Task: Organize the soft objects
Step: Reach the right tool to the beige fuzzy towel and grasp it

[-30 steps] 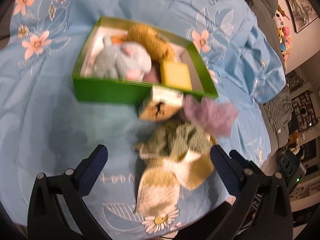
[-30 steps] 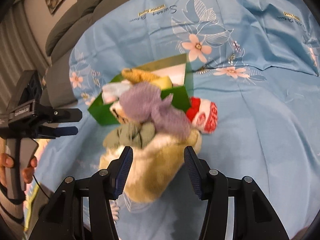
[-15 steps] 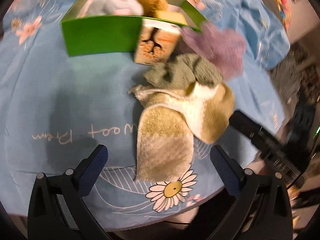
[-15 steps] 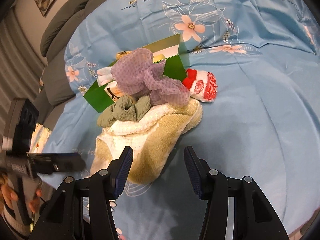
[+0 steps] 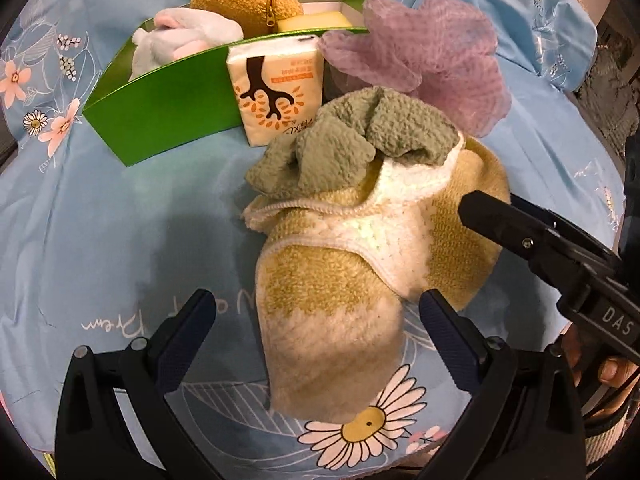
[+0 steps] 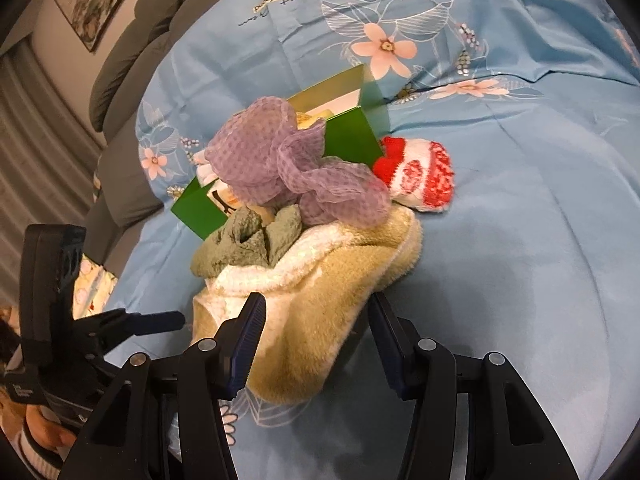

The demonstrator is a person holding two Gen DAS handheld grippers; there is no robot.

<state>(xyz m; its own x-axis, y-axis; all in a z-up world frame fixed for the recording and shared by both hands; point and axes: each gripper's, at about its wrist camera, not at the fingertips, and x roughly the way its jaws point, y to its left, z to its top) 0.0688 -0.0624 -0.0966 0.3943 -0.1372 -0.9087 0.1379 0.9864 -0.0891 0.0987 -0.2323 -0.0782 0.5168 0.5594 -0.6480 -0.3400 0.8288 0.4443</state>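
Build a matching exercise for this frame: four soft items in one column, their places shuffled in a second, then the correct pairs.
1. brown plush pouch
2. tissue pack
3. green cloth
4. red-and-white sock

a. on the yellow towel
b. inside the green box
c. on the bedsheet beside the box corner
d. against the box's outer wall

Pairs: 1-b, 2-d, 3-a, 4-c

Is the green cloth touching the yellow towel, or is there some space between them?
Touching. In the left wrist view the green cloth lies directly on the folded yellow towel, overlapping its white edge with no gap; the right wrist view shows the same.
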